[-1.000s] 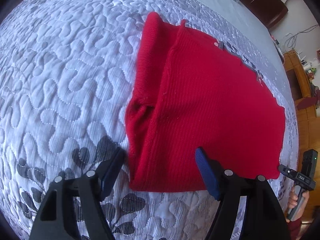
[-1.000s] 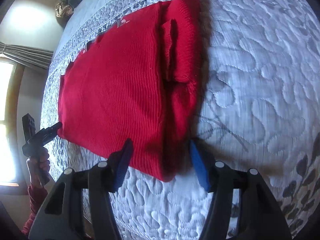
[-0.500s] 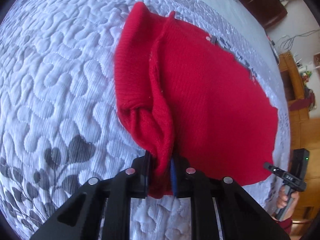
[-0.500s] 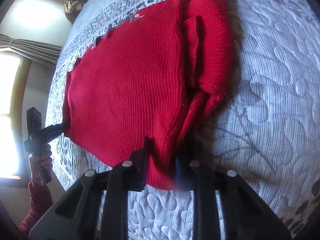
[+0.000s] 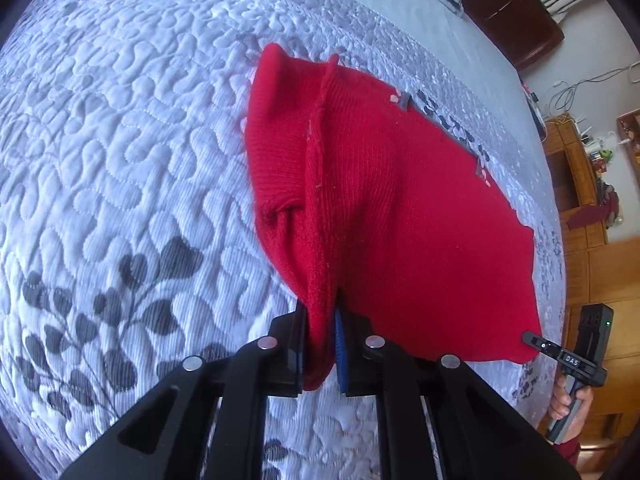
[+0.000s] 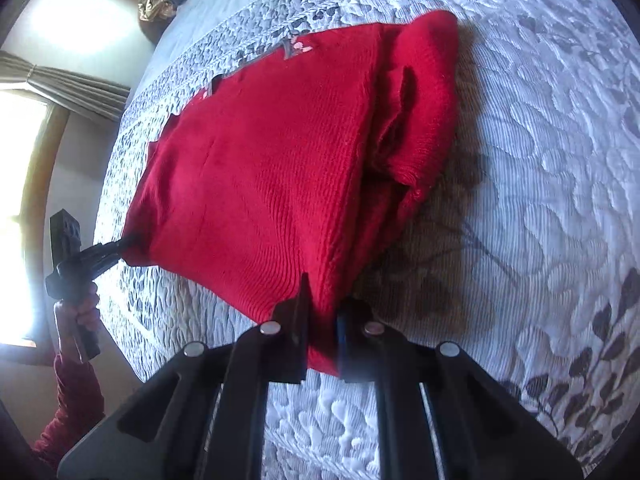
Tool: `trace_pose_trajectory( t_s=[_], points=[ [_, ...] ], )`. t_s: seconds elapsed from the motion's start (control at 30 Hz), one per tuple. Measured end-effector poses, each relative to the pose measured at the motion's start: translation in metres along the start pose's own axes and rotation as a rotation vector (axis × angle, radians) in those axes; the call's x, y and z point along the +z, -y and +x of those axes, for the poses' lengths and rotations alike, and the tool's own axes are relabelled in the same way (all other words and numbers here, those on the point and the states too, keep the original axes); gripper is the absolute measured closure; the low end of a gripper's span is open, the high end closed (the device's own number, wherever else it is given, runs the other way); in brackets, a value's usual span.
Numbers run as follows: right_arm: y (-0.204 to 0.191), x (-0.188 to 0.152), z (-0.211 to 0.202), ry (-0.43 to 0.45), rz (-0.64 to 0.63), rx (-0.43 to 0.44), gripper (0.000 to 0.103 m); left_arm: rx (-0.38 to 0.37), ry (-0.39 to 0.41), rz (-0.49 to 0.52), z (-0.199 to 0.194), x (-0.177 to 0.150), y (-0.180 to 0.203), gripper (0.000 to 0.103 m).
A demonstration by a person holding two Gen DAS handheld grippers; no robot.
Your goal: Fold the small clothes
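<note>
**Both claws clamped on the red garment's near corners**

A white quilted bedspread with grey leaf print (image 5: 120, 160) covers the bed. On it lies the red ribbed knit garment (image 5: 400, 220), its near edge raised off the quilt and its far part resting flat, one side folded over. The left gripper (image 5: 320, 354) pinches the near corner on the folded side; the right gripper (image 6: 322, 344) is closed on the opposite near corner.

A home bedroom. A wide bed under a white quilted bedspread with grey leaf print (image 5: 120, 160) fills the views. Orange-brown wooden cabinets (image 5: 576, 184) line one wall; grey gathered curtains (image 6: 64, 80) frame a bright window (image 6: 16, 208).
</note>
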State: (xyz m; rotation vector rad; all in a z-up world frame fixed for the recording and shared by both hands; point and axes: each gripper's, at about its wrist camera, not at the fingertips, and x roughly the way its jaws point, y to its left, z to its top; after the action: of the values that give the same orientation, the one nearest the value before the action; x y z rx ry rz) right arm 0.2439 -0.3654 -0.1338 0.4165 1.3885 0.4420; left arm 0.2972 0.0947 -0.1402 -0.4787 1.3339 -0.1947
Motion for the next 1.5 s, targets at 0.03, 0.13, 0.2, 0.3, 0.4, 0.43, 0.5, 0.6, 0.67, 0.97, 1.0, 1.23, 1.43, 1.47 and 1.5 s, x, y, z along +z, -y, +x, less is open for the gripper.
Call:
trace_pose_trajectory(
  t_s=[0.03, 0.13, 0.2, 0.3, 0.4, 0.43, 0.5, 0.6, 0.67, 0.97, 1.0, 1.23, 1.43, 1.47, 1.5],
  points=[
    [-0.001, -0.004, -0.003, 0.001, -0.005, -0.005, 0.094, -0.005, -0.003, 0.001, -0.002, -0.003, 0.0, 0.092],
    [0.003, -0.02, -0.014, -0.007, 0.001, -0.01, 0.094, -0.009, -0.016, 0.016, -0.007, -0.022, 0.005, 0.092],
    [0.009, -0.039, -0.022, -0.018, 0.013, -0.019, 0.094, -0.013, -0.034, 0.031, -0.01, -0.041, 0.01, 0.092],
    [0.014, -0.066, -0.032, -0.032, 0.013, -0.038, 0.094, 0.006, -0.041, 0.068, -0.017, -0.072, 0.017, 0.092],
    [0.018, -0.097, -0.044, -0.04, 0.016, -0.053, 0.094, 0.034, -0.039, 0.112, -0.026, -0.102, 0.024, 0.092],
    [0.019, -0.107, -0.048, -0.04, 0.017, -0.058, 0.094, 0.036, -0.041, 0.119, -0.028, -0.111, 0.026, 0.092],
    [0.02, -0.13, -0.058, -0.037, 0.016, -0.069, 0.094, 0.041, -0.05, 0.126, -0.033, -0.134, 0.028, 0.092],
    [0.02, -0.16, -0.067, -0.035, 0.016, -0.074, 0.094, 0.058, -0.053, 0.139, -0.038, -0.164, 0.03, 0.092],
    [0.022, -0.181, -0.072, -0.034, 0.014, -0.08, 0.094, 0.055, -0.06, 0.139, -0.042, -0.181, 0.03, 0.092],
    [0.052, -0.22, -0.036, -0.043, 0.078, -0.14, 0.093, 0.111, -0.064, 0.14, -0.013, -0.223, 0.011, 0.089],
    [0.053, -0.219, -0.032, -0.041, 0.081, -0.145, 0.092, 0.101, -0.051, 0.126, -0.012, -0.223, 0.009, 0.089],
    [0.058, -0.221, -0.041, -0.024, 0.107, -0.122, 0.085, 0.161, -0.037, 0.169, -0.034, -0.224, 0.013, 0.073],
    [0.054, -0.215, -0.089, 0.083, 0.093, -0.203, 0.071, 0.25, 0.113, 0.265, -0.076, -0.195, 0.044, 0.057],
    [0.051, -0.207, -0.097, 0.108, 0.081, -0.211, 0.071, 0.239, 0.12, 0.275, -0.077, -0.186, 0.05, 0.057],
    [0.047, -0.198, -0.103, 0.127, 0.066, -0.217, 0.069, 0.244, 0.128, 0.282, -0.076, -0.173, 0.058, 0.057]
  ],
)
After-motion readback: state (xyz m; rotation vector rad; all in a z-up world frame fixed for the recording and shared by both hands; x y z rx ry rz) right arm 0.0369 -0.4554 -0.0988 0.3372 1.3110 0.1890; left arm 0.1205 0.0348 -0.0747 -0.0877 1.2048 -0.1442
